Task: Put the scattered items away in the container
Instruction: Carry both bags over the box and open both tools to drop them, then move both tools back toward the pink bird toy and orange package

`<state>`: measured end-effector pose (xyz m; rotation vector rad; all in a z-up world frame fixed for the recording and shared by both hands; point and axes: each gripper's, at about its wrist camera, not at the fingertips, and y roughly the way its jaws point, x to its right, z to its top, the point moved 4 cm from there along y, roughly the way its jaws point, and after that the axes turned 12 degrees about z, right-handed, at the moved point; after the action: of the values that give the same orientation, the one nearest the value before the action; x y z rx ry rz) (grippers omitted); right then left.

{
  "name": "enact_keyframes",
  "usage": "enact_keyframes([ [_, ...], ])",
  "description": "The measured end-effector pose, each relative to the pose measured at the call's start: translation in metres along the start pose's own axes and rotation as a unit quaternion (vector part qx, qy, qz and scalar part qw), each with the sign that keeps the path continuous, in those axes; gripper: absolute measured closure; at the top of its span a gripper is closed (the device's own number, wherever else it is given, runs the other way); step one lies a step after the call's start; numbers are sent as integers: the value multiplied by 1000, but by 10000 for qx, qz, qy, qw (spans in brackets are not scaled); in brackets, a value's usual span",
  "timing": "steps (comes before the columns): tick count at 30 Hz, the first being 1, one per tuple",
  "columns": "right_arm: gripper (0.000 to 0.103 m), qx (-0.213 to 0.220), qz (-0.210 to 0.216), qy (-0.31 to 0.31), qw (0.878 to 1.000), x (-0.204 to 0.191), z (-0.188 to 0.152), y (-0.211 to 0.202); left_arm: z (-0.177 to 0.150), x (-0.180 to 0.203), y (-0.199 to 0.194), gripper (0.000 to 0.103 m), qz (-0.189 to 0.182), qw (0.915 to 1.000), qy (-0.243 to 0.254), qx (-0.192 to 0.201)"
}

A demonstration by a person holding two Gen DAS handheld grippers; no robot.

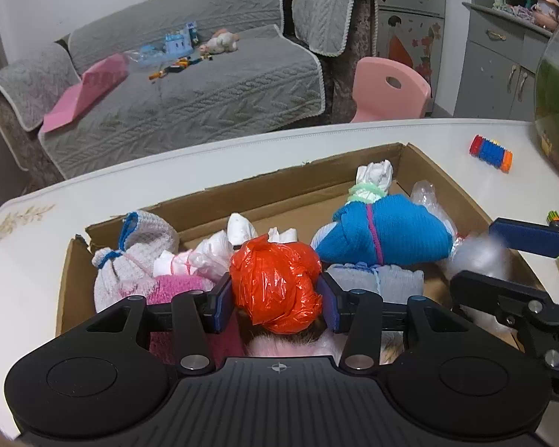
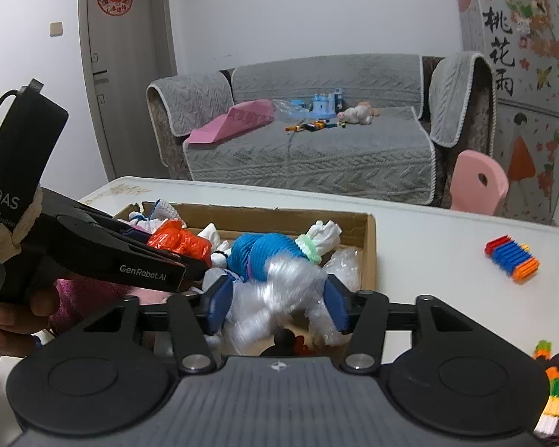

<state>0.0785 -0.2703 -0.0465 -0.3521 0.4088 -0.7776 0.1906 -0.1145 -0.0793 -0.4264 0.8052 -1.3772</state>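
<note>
1. One open cardboard box (image 1: 421,156) sits on the white table (image 1: 354,138) and serves as the landmark. Inside it lie knotted bundles: a blue knit bundle (image 1: 384,231) toward the far right corner with white cloth sticking out of its top, a white knit bundle with blue trim (image 1: 138,253) at the left end, a pink one beside that, a grey one under the blue, and small white plastic knots in the middle.
2. Outside the box, to its right on the table, lies one toy of red, blue and orange ribs (image 1: 491,152). Striped sticks lie near the box's right wall; their count cannot be told.
3. The left gripper (image 1: 275,300) hangs over the near middle of the box, its pads pressing both sides of one orange plastic bag bundle (image 1: 275,279).
4. The right gripper (image 2: 277,305) is over the right end of the box. One clear plastic bundle (image 2: 275,290), blurred, sits between its half-spread fingers; whether the pads press on it cannot be told.
</note>
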Motion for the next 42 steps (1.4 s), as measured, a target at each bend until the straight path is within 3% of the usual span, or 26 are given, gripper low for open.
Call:
enact_keyframes([
  [4,47,48,-26,2,10000,-1,1,-3,-2,-1,-2,46,-27,10000,-36,-3],
  [9,45,168,-10,-24,9999,-1,6,-9,-5,1,-10,25,-29,9999,-37,147],
  [12,45,229,7,-70,9997,-3,8,-13,-6,1,-14,24,-67,9998,-55,152],
  [15,33,330,23,-137,9994,-5,9,-19,-8,-4,-23,24,-167,9996,-143,173],
  [21,32,480,112,-275,9984,-16,8,-36,-23,-19,-67,22,-335,9980,-281,463],
  [27,23,618,137,-484,9968,-31,-2,-67,-61,-38,-123,15,-399,9954,-507,705],
  [30,13,688,350,-350,9964,-40,-15,-84,-84,-45,-142,12,-397,9950,-586,712],
  [36,1,313,710,-664,9948,-81,-59,-93,-133,-54,-146,11,-354,9955,-804,366],
  [42,1,-255,836,-1220,9887,-112,-86,-76,-164,-49,-137,11,-511,9937,-1002,9],
])
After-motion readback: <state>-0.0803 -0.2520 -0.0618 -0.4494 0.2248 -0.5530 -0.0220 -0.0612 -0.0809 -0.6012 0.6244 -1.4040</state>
